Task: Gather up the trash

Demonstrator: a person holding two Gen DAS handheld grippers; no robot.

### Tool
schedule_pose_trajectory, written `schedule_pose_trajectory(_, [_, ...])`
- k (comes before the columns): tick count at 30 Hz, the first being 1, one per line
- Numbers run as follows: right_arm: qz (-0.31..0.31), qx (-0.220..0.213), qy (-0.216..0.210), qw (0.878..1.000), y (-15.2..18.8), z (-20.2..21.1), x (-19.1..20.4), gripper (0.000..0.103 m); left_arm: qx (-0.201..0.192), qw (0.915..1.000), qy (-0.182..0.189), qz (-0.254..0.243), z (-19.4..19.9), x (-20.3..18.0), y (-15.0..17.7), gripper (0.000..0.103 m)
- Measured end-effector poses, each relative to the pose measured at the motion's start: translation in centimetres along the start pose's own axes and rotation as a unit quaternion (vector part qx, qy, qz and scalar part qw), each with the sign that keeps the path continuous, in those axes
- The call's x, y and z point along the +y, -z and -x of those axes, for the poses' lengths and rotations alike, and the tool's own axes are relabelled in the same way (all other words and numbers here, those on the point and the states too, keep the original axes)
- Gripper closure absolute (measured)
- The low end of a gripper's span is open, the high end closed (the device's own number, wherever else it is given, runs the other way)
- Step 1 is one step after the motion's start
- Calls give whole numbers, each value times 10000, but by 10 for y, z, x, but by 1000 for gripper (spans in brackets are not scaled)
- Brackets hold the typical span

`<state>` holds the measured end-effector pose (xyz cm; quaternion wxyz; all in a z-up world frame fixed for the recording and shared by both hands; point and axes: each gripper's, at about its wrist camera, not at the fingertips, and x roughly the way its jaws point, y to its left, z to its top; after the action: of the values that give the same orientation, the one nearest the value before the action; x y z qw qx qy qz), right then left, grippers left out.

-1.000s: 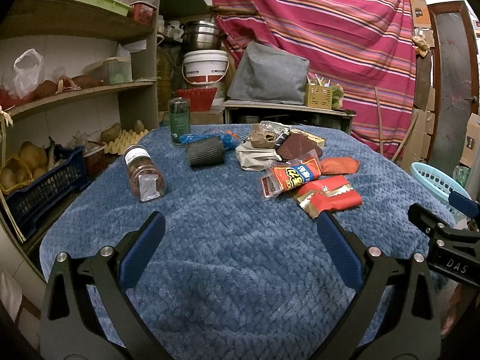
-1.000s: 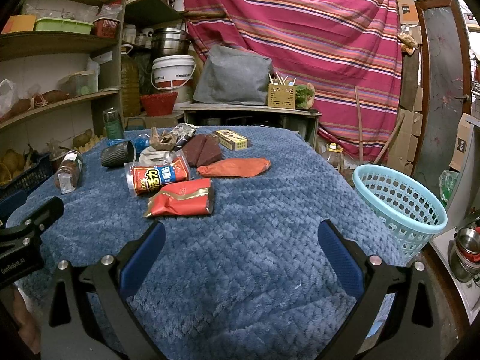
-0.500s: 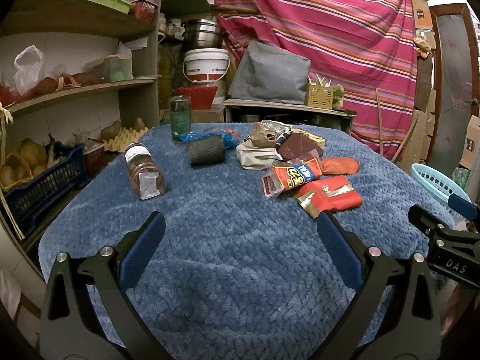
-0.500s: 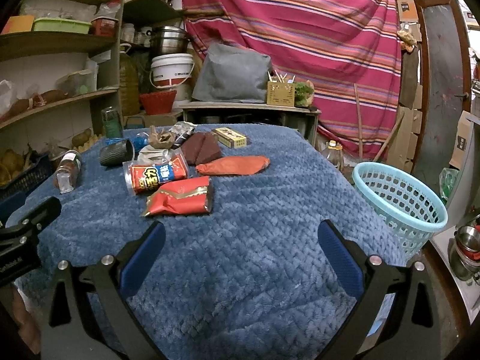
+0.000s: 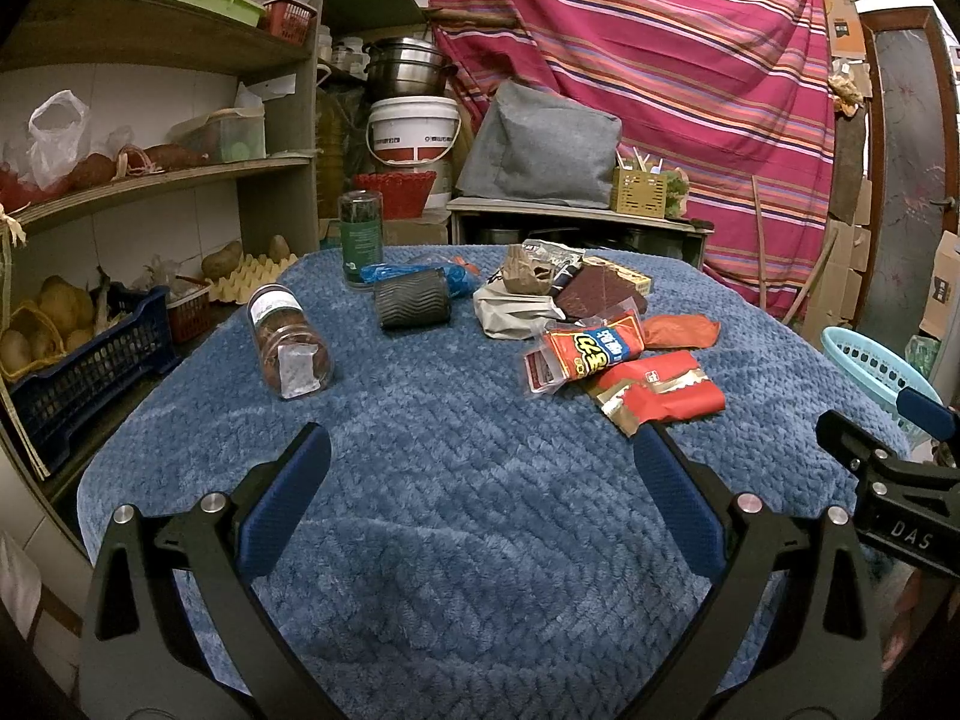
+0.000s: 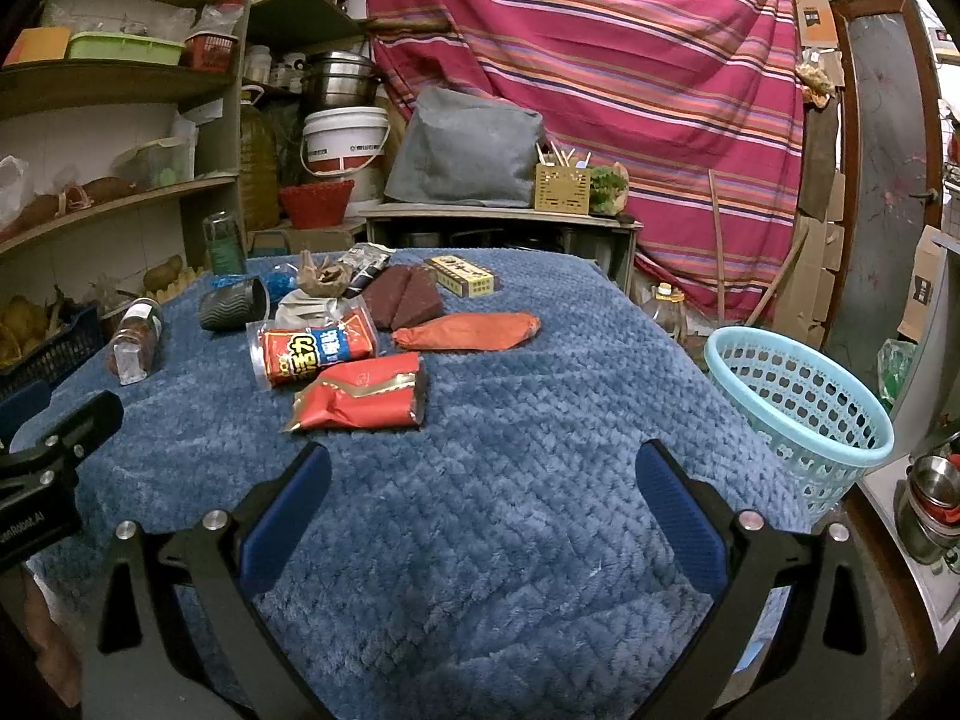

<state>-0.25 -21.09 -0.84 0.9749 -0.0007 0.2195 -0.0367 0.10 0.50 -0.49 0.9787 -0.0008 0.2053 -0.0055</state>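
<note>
1. Wrappers lie bunched at the middle of the table: a red foil packet with gold trim [image 6: 360, 393] nearest me, a red and blue printed snack bag [image 6: 315, 351] touching its far edge, an orange crumpled wrapper [image 6: 468, 330] to the right of that, and two dark brown triangular packets [image 6: 405, 300] behind.
2. Further back sit a crumpled brown paper ball [image 5: 528, 276] on a pale grey bag [image 5: 510, 312], and a small yellow carton [image 6: 462, 276].
3. Off to the left, apart from the trash, a black ribbed cup [image 5: 413, 303] lies on its side, a clear glass jar [image 5: 288, 348] lies tipped over, and a dark green canister [image 5: 360, 237] stands upright.
4. All rest on the blue quilted table cover [image 6: 510, 480].
5. My left claw [image 5: 480, 480] hangs above the cover's near part, spread wide, gripping nothing.
6. My right claw [image 6: 483, 483] is likewise spread and bare, well short of the foil packet.
7. A light blue perforated plastic basket [image 6: 798, 396] stands beside the table's right edge, below its top.
</note>
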Motion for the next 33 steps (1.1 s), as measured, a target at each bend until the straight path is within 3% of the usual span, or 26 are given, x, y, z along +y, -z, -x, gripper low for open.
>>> schedule_pose_trajectory(16, [-217, -88, -187, 9996, -6, 10, -8, 4, 65, 9999, 59, 117, -2, 4, 1, 5])
schedule_pose_trajectory(24, [-598, -37, -315, 9977, -31, 4, -31, 4, 156, 9996, 149, 183, 1, 3, -11, 5])
schedule_pose_trajectory(33, [-602, 95, -115, 9981, -56, -21, -53, 4, 207, 9996, 88, 156, -11, 9, -32, 5])
